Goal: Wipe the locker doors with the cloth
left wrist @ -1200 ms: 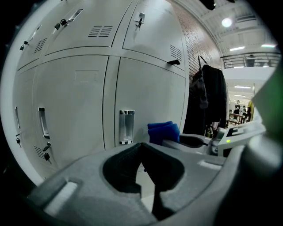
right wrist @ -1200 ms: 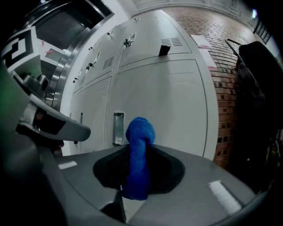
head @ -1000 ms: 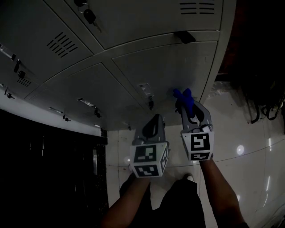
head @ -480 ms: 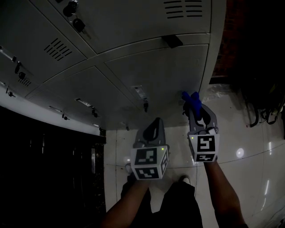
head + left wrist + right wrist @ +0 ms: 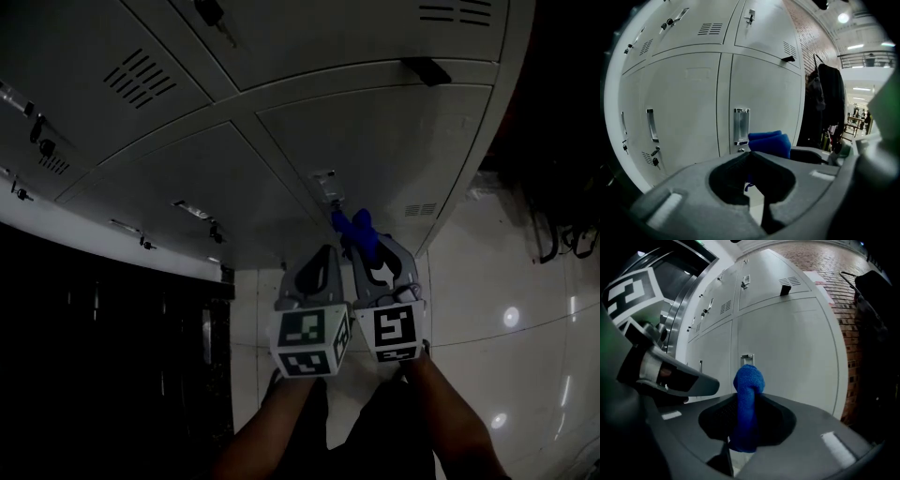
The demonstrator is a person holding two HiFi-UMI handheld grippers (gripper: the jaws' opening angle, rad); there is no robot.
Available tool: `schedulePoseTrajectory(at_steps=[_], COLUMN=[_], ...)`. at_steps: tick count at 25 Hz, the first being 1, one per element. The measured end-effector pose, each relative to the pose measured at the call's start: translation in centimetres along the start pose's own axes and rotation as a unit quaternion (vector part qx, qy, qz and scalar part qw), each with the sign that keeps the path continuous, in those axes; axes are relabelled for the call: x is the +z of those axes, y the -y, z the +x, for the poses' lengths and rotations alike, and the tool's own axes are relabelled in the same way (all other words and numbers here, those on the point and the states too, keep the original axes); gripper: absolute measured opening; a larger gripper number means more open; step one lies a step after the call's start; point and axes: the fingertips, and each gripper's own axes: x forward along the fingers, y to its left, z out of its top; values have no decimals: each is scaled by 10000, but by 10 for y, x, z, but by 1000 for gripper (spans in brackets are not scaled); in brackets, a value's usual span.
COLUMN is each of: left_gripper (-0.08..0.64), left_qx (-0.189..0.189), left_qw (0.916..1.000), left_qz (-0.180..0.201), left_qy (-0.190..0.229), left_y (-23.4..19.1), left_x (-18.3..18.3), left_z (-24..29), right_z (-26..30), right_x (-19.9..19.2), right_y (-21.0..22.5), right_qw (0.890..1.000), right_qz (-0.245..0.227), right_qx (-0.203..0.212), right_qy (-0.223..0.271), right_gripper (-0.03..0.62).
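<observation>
Right gripper view: cloth [image 5: 748, 394] clamped in hand-held gripper [image 5: 745, 420].

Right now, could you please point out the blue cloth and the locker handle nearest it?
blue cloth [image 5: 749, 378], right gripper view, its bunched top end.
locker handle [image 5: 741, 125], left gripper view, middle of its plate.

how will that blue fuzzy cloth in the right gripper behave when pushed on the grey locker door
Probably floppy: the blue fuzzy cloth bunches and folds over above the right gripper pinching it. Its looped pile looks soft, so it should likely squash flat against the grey locker door and grip slightly.
</observation>
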Motion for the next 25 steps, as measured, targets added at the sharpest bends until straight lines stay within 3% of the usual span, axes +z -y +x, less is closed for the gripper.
schedulePoseTrajectory(at_steps=[7,12,25], left_gripper=[3,3,3], left_qx=[7,-44,-341], left_qw=[10000,10000,9993], left_qz=[19,54,149], left_qy=[10,-45,-56], left_y=[-52,-66,-11], left_x=[-8,-15,-21], left_z=[5,6,27], right_z=[39,54,22], right_x=[-18,-24,-38], right_y=[-40,-50,10], right_qw=[9999,9999,9992], right_qz=[0,23,-30], right_qx=[59,4,-344], right_qy=[-91,-166,-213], right_gripper=[83,83,83])
